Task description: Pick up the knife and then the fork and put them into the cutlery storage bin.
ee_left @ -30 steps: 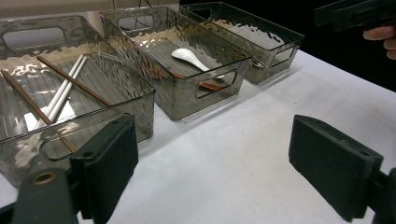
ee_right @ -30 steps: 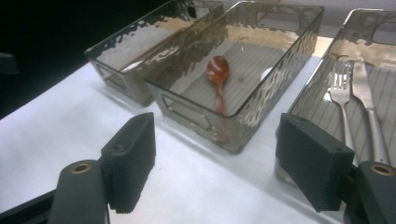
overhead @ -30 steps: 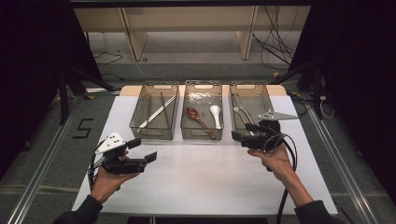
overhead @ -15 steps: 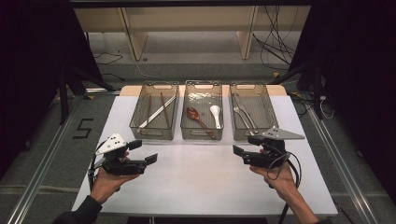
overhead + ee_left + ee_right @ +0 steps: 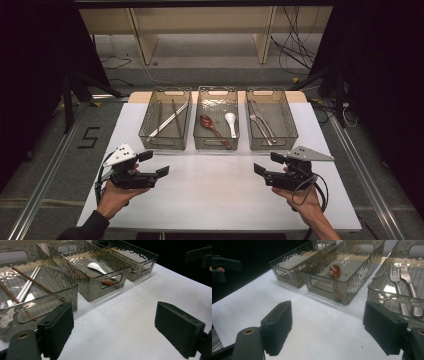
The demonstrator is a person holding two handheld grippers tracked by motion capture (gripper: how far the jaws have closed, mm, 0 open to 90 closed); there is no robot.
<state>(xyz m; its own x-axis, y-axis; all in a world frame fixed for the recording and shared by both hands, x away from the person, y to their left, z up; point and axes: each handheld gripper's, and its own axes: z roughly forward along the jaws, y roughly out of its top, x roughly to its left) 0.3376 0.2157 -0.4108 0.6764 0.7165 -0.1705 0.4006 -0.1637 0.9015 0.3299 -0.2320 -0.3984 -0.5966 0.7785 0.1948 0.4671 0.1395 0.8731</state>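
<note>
Nearest the viewer, two hands reach in over the front edge of a white, matte table (image 5: pixel 215 195). The left gripper (image 5: pixel 159 164) and the right gripper (image 5: pixel 265 163) are black and blocky, each topped by a pale grey three-cornered plate, and they point inward toward each other above bare tabletop. Each has its jaws spread wide with nothing between them; the gripper views show flat, dull black pads well apart over the white surface.

Beyond them, well apart from both grippers, three smoky translucent plastic bins with rippled walls and cut-out handles stand side by side in a row. The left bin (image 5: pixel 150 136) holds slim chopsticks (image 5: pixel 169 119), brown and white, lying lengthwise. The middle bin (image 5: pixel 216 145) holds a reddish-brown wooden spoon (image 5: pixel 212 128) beside a glossy white spoon (image 5: pixel 231 122). The right bin (image 5: pixel 274 145), just ahead of the right gripper, holds a metal fork (image 5: pixel 397 281) and knife (image 5: pixel 409 285) side by side.

Farther back, a grey floor, pale wooden shelving legs, loose black cables and dark curtains on both sides.
</note>
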